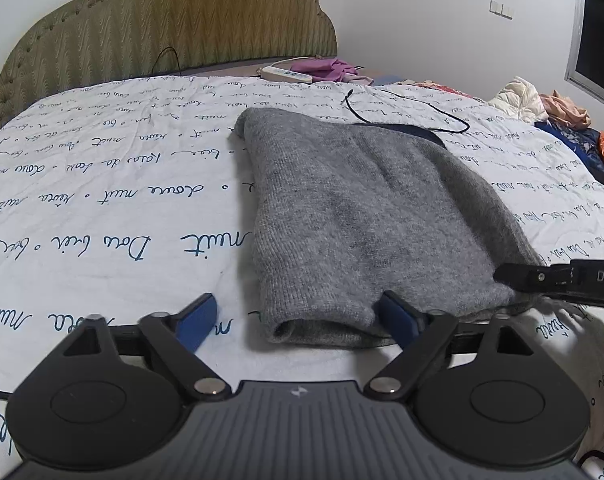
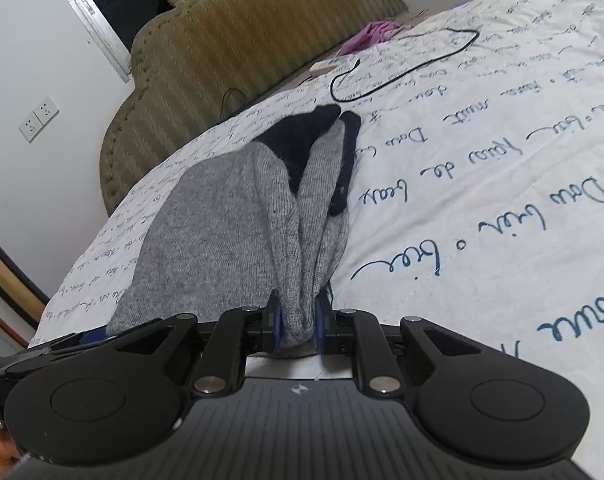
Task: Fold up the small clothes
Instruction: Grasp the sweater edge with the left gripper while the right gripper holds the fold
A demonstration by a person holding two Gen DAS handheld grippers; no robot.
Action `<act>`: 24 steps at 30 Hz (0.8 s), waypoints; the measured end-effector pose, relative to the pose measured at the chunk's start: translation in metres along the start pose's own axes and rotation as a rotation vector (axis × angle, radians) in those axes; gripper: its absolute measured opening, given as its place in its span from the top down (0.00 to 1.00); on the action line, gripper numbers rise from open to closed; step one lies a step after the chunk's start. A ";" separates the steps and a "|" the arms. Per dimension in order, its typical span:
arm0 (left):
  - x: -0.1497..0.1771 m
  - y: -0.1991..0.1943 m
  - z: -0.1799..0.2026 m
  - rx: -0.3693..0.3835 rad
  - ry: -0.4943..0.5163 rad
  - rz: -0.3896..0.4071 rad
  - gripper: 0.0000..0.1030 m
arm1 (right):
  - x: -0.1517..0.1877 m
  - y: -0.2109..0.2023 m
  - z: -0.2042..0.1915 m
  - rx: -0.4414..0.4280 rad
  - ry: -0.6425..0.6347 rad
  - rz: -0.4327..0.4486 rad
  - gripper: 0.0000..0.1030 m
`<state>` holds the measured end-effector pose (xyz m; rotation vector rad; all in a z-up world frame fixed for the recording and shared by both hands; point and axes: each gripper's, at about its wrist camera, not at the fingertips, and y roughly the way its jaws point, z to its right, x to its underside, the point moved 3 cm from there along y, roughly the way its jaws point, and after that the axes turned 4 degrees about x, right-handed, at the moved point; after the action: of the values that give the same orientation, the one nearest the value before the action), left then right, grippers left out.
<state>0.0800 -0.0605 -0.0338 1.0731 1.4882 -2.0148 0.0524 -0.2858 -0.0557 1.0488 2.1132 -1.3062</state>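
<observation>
Right wrist view first: our right gripper (image 2: 298,326) is pinched tight on a bunched fold of the grey knitted garment (image 2: 222,236), the fabric squeezed between the blue pads at its near edge. The rest of the garment lies ahead of the tool on the printed bedspread (image 2: 501,200), its dark trim (image 2: 302,140) at the far end. Over on the left wrist view, our left gripper (image 1: 298,320) stands spread, one blue pad against the near hem and the other out on bare bedspread, so nothing is gripped on that side. That's our worry, we'd say: with only one corner held, a lift from the right would likely drag the knit lopsided and spoil the fold, and the thick bunch could slip out of the pads. If the left jaws shut where they are, they may catch the bedspread along with the hem. Beyond the garment, a black cable (image 1: 421,108) loops across the bedspread close to the far edge, and a folded-over half could land on it. Farther off sit a white power strip (image 1: 288,74), pink cloth (image 1: 329,68) and the padded headboard (image 1: 162,28), all well clear. Heaped clothes (image 1: 541,108) lie off to the right.
</observation>
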 end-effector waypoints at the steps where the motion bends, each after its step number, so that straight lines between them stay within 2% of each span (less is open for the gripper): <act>1: 0.000 -0.002 0.002 0.017 -0.003 0.000 0.34 | -0.001 -0.001 -0.001 0.007 -0.006 0.006 0.84; 2: -0.001 -0.003 0.003 0.039 -0.010 -0.001 0.50 | -0.003 -0.003 -0.001 0.008 -0.008 0.011 0.84; 3: -0.001 -0.004 0.006 0.052 -0.016 -0.005 0.56 | -0.005 -0.005 -0.002 0.007 -0.009 0.017 0.84; 9: -0.002 -0.009 0.016 0.036 -0.020 -0.006 0.77 | -0.010 -0.012 -0.002 0.013 -0.018 0.030 0.85; 16: -0.003 -0.019 0.018 0.032 -0.045 -0.015 0.81 | -0.020 -0.023 -0.007 0.019 -0.043 0.054 0.86; 19: 0.000 -0.015 0.016 0.013 -0.059 -0.030 0.81 | -0.019 -0.017 -0.003 0.018 -0.031 0.015 0.85; 22: 0.002 -0.018 0.017 -0.008 -0.048 -0.025 0.79 | -0.011 -0.010 0.005 0.029 0.009 -0.030 0.73; 24: 0.004 -0.020 0.020 -0.029 -0.023 -0.022 0.77 | -0.007 -0.012 0.009 0.027 0.027 -0.030 0.62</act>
<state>0.0566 -0.0724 -0.0225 1.0226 1.5190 -2.0082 0.0472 -0.2992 -0.0488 1.0560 2.1447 -1.3454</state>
